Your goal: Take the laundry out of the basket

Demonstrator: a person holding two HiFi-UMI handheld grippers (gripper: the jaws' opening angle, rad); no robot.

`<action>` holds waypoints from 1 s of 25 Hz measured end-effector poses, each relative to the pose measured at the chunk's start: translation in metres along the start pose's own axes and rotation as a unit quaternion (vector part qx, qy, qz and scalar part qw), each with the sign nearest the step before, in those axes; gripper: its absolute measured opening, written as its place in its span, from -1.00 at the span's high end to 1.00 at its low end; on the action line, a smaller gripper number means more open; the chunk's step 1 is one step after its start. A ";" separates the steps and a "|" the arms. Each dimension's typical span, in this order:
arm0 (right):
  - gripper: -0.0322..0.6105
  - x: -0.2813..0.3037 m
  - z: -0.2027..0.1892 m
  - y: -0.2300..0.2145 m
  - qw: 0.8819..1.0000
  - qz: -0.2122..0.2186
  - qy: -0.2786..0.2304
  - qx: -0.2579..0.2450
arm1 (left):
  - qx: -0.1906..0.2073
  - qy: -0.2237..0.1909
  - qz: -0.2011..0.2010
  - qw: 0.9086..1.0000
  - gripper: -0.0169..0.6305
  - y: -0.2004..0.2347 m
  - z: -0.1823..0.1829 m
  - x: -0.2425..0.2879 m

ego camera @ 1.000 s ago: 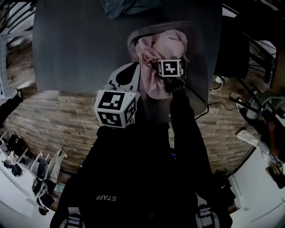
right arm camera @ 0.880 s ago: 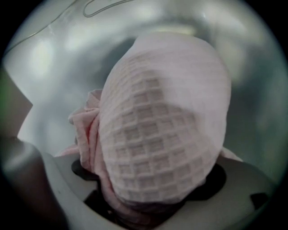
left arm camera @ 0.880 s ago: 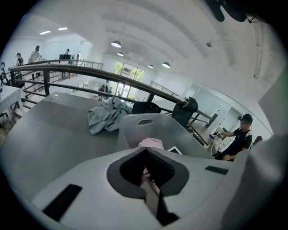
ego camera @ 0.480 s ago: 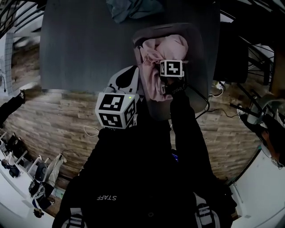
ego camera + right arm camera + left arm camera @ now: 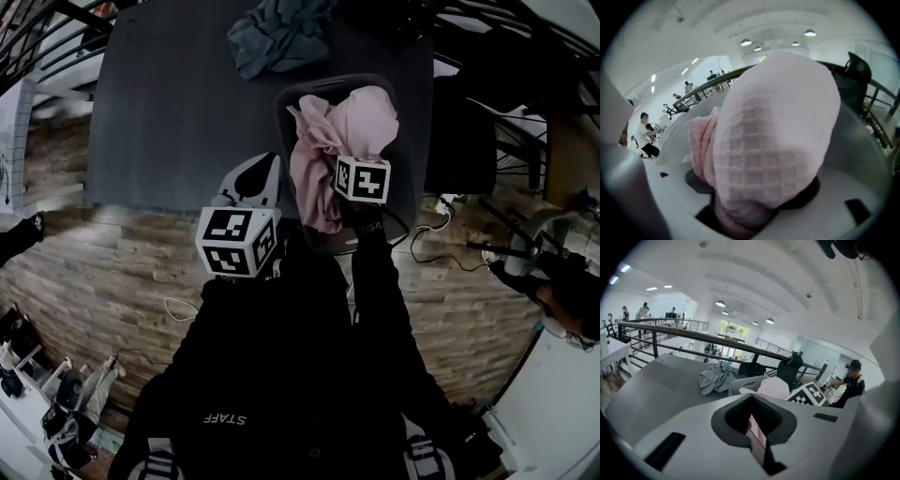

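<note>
1. My right gripper (image 5: 747,213) is clamped on the pink cloth (image 5: 342,122). The waffle weave bulges up over both jaws and fills most of the right gripper view. I judge the bite sits in a thick fold, so the whole piece should come up together.
2. The cloth is only partly out. Its bunched top stands above the basket (image 5: 286,103), while a long tail hangs down inside along the basket's left wall. The tail has yet to clear the rim.
3. My left gripper (image 5: 251,180) sits just outside the basket's left wall, jaws drawn together with nothing between them. Only a thin slit shows, with pink visible through it. It looks parked there to stay clear of the lift, and close enough to catch the hanging tail.
4. The basket stands on the grey table (image 5: 169,112), at its near side. The basket's near end seems to reach past the table's near edge, so a hard pull towards me could drag or tip it.
5. Left of the basket the tabletop is bare, the widest room for laying the cloth down.
6. A blue-grey garment (image 5: 281,33) lies just beyond the basket's far-left corner. I would set the cloth short of it.
7. Right of the basket the table ends soon, with dark furniture beyond, so there's little room there.
</note>
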State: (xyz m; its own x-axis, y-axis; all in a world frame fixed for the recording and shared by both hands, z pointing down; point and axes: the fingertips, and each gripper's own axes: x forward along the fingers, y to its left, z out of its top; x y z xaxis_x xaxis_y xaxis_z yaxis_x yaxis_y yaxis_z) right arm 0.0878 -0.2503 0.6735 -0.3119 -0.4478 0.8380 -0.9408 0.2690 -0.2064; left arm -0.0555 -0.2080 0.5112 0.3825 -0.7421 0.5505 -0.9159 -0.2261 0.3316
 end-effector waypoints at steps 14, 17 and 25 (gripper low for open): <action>-0.26 -0.170 0.086 0.028 0.974 -0.046 -0.220 -0.021 | 0.031 -0.102 -0.010 0.994 0.95 -0.023 0.069 -0.049; -0.26 -0.205 0.103 0.034 0.963 -0.051 -0.263 -0.026 | 0.038 -0.126 -0.015 0.991 0.95 -0.032 0.086 -0.061; -0.26 -0.282 0.140 0.053 0.928 -0.060 -0.365 -0.041 | 0.059 -0.186 -0.023 0.980 0.95 -0.044 0.128 -0.090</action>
State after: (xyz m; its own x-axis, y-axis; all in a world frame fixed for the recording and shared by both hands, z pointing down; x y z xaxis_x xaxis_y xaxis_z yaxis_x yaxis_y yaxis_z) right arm 0.1069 -0.2287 0.3555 -0.2404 -0.9292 0.2809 -0.9707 0.2304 -0.0684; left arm -0.0652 -0.2122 0.3495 0.3725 -0.9035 0.2120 -0.9149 -0.3193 0.2471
